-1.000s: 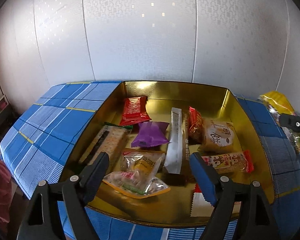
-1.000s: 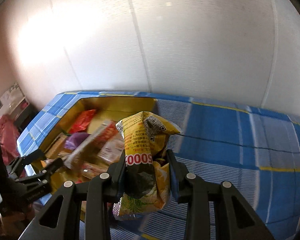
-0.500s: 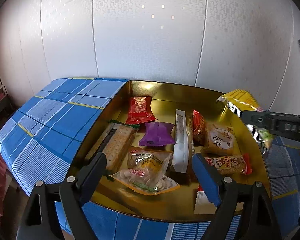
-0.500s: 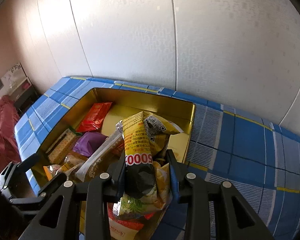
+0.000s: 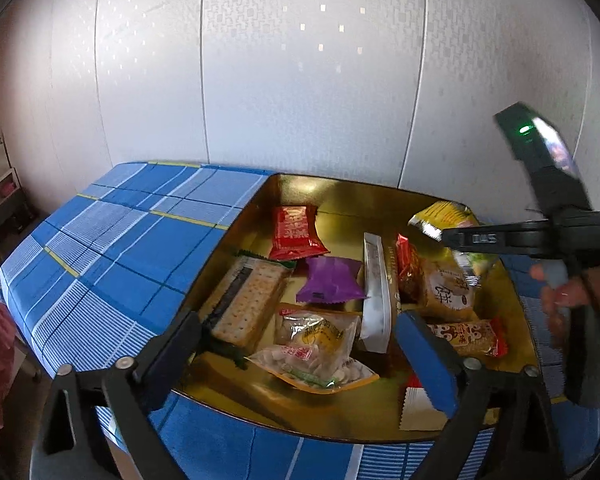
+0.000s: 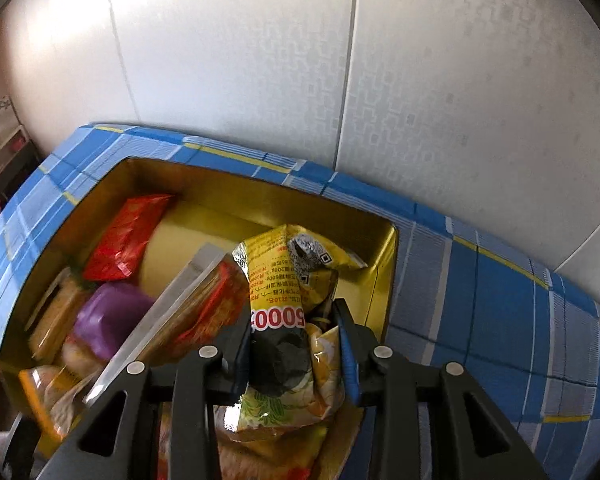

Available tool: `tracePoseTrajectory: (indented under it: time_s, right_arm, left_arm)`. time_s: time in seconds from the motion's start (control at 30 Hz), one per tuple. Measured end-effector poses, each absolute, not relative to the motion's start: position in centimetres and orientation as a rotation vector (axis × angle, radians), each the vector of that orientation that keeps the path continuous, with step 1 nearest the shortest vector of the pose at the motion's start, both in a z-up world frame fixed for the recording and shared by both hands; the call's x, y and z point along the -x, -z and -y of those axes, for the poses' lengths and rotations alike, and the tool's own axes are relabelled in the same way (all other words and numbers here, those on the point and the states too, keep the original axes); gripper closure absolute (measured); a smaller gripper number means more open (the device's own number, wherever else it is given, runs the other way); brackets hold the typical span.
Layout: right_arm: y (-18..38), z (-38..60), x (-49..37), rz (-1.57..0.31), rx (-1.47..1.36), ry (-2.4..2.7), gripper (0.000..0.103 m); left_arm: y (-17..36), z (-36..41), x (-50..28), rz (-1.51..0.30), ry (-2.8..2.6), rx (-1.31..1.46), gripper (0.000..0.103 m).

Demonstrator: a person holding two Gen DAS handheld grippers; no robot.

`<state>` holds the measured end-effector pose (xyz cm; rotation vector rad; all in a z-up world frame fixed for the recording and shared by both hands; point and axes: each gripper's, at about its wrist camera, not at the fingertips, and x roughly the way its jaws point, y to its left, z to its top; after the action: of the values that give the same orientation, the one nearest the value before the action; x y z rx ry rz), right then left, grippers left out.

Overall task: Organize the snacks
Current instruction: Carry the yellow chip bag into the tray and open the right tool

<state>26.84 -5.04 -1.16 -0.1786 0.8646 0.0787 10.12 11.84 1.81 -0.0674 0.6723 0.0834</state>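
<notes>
Yellow snack bag held over the gold tin, about to go in with the rest.

The right gripper (image 6: 296,344) pinches the yellow bag (image 6: 288,304) at its crumpled middle, low in the frame and above the tin's right end, probably so it drops into the bare corner; its jaws are just starting to ease apart, pads pressing the bag. The left gripper (image 5: 300,344) hangs at the bottom of its frame over the tin (image 5: 340,188), jaws opening wide with nothing between them (likely freed for the next pick). Inside lie a red packet (image 5: 296,232), a purple packet (image 5: 332,284), crackers (image 5: 252,304) and a long white bar (image 5: 376,292).
</notes>
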Motion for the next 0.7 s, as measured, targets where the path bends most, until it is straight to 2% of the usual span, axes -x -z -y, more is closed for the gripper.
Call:
tracePoseTrajectory:
  time_s: [0.33,0.4,0.43,0.53,0.63,0.7]
  right_arm:
    - [1.7,5.5,-25.9,-0.895,0.239,-0.08,0.063]
    - [1.7,5.4,-25.4,-0.889,0.242,-0.098,0.065]
    - [1.8,5.2,-25.3,-0.887,0.261,-0.092,0.075]
    - [2.2,4.4,-25.6,-0.878,0.327,-0.078,0.077]
    - [2.6,3.8,-26.6,-0.876,0.351,-0.069,0.084]
    - [2.8,3.4,-27.4,-0.875,0.367,-0.07,0.084]
  left_arm:
    - [-1.8,-12.4,-10.3,-0.68,-0.115,0.091,0.0]
    - [-1.7,-12.6,-10.4,-0.689,-0.116,0.1,0.0]
    - [-1.7,-12.6,-10.4,-0.692,-0.115,0.104,0.0]
    - [-1.5,-12.5,-10.4,-0.698,-0.112,0.105,0.0]
    - [-1.4,-12.5,-10.6,-0.706,-0.102,0.108,0.0]
    - [-1.2,-12.4,-10.7,-0.714,-0.102,0.108,0.0]
